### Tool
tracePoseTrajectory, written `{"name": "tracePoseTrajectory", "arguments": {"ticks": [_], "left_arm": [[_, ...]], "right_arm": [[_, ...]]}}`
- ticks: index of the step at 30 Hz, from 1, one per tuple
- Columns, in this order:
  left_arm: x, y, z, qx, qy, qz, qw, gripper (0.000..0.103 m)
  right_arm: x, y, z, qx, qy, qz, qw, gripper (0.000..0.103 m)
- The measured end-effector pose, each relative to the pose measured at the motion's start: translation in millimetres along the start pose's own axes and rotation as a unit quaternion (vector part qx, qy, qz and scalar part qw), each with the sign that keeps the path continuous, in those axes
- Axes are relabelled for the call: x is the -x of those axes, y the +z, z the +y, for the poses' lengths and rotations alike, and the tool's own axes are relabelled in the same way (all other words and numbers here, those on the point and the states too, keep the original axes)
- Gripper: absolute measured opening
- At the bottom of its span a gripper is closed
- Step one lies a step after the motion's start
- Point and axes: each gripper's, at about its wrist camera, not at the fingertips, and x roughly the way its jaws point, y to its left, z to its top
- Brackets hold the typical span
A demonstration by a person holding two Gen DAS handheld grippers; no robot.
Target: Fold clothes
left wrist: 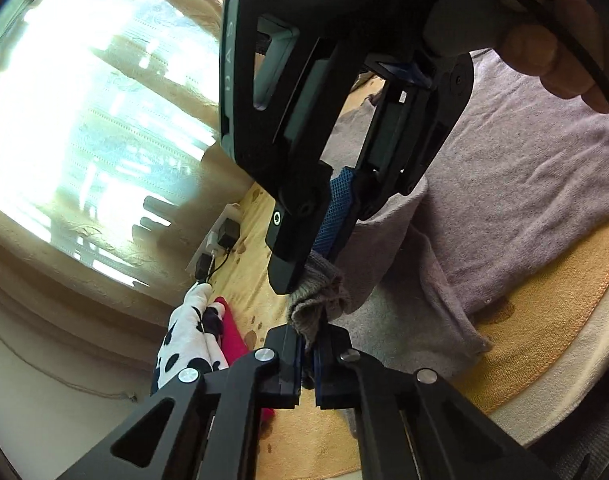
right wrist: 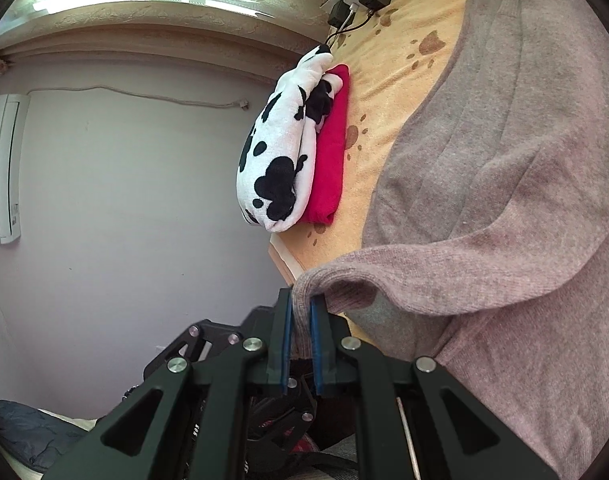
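Sweater (right wrist: 504, 184) folding is the job, and both claws pinch the same spot: the cuff (left wrist: 318, 300) at the end of one sleeve. The left gripper (left wrist: 307, 354) is pressed together on the cuff, with a little wad of knit sticking out past its blue pads. The right gripper (right wrist: 300, 320) is pinched on it too, with cloth bunched between its pads. In the left view the right gripper (left wrist: 304, 264) comes at the cuff from the other side, tip to tip with the left one.

The sweater lies flat on the orange blanket (right wrist: 388, 80). It is next to the folded pile, where a spotted cloth (right wrist: 280, 152) sits on top of a red cloth (right wrist: 328, 160). The sleeve (left wrist: 420, 288) lies nearest the pile.

To do this step well, I think both claws should keep a firm hold and move together. The sleeve should stay smooth, not twisted. It likely needs to go across the body, away from the pile, and lie flat there.

The sweater's long way runs alongside the pile, in the same line as the pile's long side. The sleeve runs that way too and bends toward the claws at its cuff. I cannot tell which end is the neck.
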Motion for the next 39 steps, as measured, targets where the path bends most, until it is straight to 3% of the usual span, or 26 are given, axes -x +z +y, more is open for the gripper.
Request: {"name": "tracePoseTrajectory", "arguments": {"ticks": [4,6,8,9,10,12,13,15,17,18,20,26,29,33,37,39], "left_arm": [[-3.8,-0.2,8.1,0.027,-0.021,0.009,0.9994,0.004],[-4.8,-0.7,15.5,0.048,-0.028,0.012,0.9984,0.004],[-5.5,-5.3,27.0,0.079,-0.045,0.019,0.9957,0.004],[-5.3,-8.1,32.5,0.093,-0.05,0.021,0.9942,0.004],[-5.0,-10.1,38.4,0.105,-0.054,0.022,0.9928,0.004],[-1.8,-12.1,50.2,0.125,-0.053,0.02,0.9905,0.004],[0.1,-12.9,56.1,0.135,-0.052,0.019,0.9892,0.004],[8.7,-11.0,68.9,0.15,-0.043,0.009,0.9878,0.004],[18.1,-5.6,83.8,0.16,-0.033,-0.005,0.9865,0.004],[22.3,-2.2,92.3,0.164,-0.028,-0.013,0.9859,0.004],[24.3,3.5,111.8,0.168,-0.018,-0.03,0.9851,0.004],[38.5,29.9,139.9,0.149,0.006,-0.07,0.9864,0.004],[41.1,36.2,139.8,0.129,0.001,-0.072,0.9891,0.004],[35.1,36.4,128.6,0.107,-0.021,-0.055,0.9925,0.004],[26.2,31.0,114.3,0.096,-0.043,-0.03,0.994,0.004],[23.3,28.1,108.9,0.095,-0.049,-0.02,0.9941,0.004]], "right_arm": [[1.3,-0.3,-3.2,-0.005,-0.002,0.0,1.0,0.015],[3.8,-0.1,-6.8,-0.01,-0.003,-0.004,1.0,0.022],[14.1,0.4,-10.7,-0.017,-0.027,-0.017,0.999,0.076],[21.0,0.6,-12.9,-0.019,-0.042,-0.025,0.999,0.085],[30.3,0.4,-15.3,-0.016,-0.054,-0.036,0.998,0.087],[50.9,0.5,-17.8,0.013,-0.104,-0.05,0.993,0.087],[63.3,0.0,-15.7,0.046,-0.155,-0.065,0.985,0.087],[84.9,-0.9,-11.6,0.126,-0.27,-0.085,0.951,0.087],[98.4,1.3,-14.3,0.187,-0.367,-0.088,0.907,0.087],[102.5,4.9,-19.3,0.205,-0.395,-0.083,0.892,0.087],[110.5,15.7,-31.1,0.221,-0.423,-0.079,0.875,0.087],[122.1,59.8,-62.2,0.243,-0.464,-0.079,0.848,0.087],[124.0,90.7,-69.9,0.234,-0.459,-0.078,0.854,0.087],[127.4,139.2,-62.6,0.253,-0.46,-0.093,0.846,0.086],[103.9,182.6,-59.3,0.285,-0.453,-0.062,0.842,0.064],[86.5,201.0,-63.8,0.294,-0.455,-0.04,0.84,0.063]]}}
